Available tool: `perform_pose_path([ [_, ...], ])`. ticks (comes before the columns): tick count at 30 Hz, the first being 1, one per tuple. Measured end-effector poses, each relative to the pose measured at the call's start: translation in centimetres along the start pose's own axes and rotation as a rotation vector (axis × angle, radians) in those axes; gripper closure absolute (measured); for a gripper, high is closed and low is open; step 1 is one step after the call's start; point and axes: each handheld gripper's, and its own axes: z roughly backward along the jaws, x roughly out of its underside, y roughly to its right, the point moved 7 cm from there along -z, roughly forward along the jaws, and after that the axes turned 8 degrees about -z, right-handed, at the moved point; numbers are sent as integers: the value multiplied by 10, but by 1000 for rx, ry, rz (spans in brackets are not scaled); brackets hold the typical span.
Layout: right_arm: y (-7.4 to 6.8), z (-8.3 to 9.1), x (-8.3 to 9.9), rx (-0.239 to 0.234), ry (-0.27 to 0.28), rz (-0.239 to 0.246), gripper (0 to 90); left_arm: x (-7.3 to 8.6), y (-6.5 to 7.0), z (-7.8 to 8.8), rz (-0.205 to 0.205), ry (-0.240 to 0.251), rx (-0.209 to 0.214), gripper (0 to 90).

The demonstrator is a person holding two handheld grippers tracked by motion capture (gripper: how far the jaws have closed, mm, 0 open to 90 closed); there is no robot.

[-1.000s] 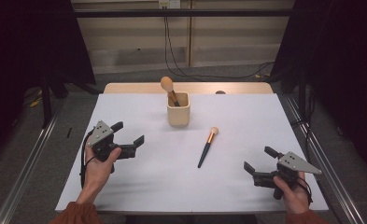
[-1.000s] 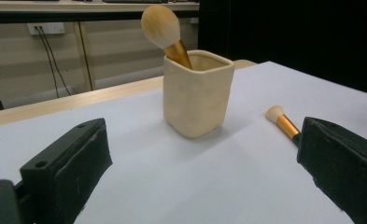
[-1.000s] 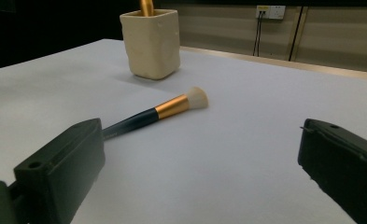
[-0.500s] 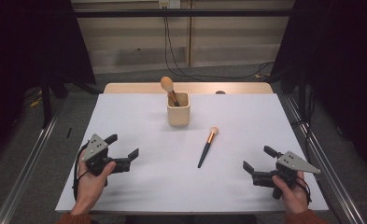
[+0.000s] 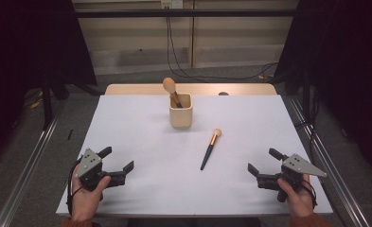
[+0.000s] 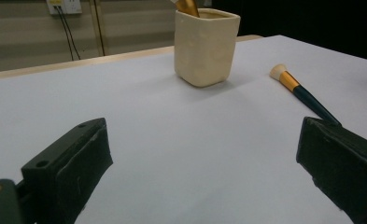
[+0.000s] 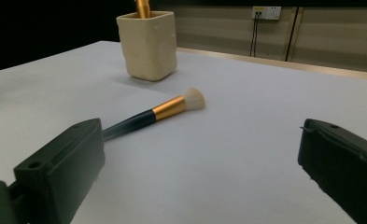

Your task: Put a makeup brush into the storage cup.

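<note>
The left gripper (image 5: 116, 161) sits low over the near left part of the white table (image 5: 127, 123), held in the person's left hand (image 5: 86, 191). Its jaws stand wide apart with nothing between them. Seen from the left gripper view, a cream cup (image 6: 205, 45) stands well ahead of the jaws, slightly right of the gap's middle, with a gold brush handle poking out of its top. A loose brush (image 6: 300, 91) lies flat on the table ahead of the right-hand jaw, its pale bristle tip pointing away and its dark handle running back until that jaw hides its end.

The right gripper (image 5: 264, 162) sits over the near right part of the table in the right hand (image 5: 297, 196), and its jaws are also spread wide and hold nothing. In the right gripper view the loose brush (image 7: 158, 112) lies ahead of the left-hand jaw, dark handle toward that jaw and bristles pointing into the gap's line, apart from both jaws. The cup (image 7: 147, 44) stands farther off beyond it, upright, above the left-hand jaw.

In the high view the cup (image 5: 181, 110) stands toward the far middle of the table with a round-headed brush (image 5: 170, 89) leaning in it, and the loose brush (image 5: 210, 149) lies between the two grippers, nearer the right one
</note>
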Motion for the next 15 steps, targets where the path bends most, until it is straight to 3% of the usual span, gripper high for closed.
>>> perform_pose_path([
  [6, 0, 0, 0, -4, 0, 1, 5, 1, 0, 3, -2, 9, -23, 26],
  [15, -4, -5, -2, -17, -4, -1, 4, 4, 0, 5, 11, 16, -11, 26],
])
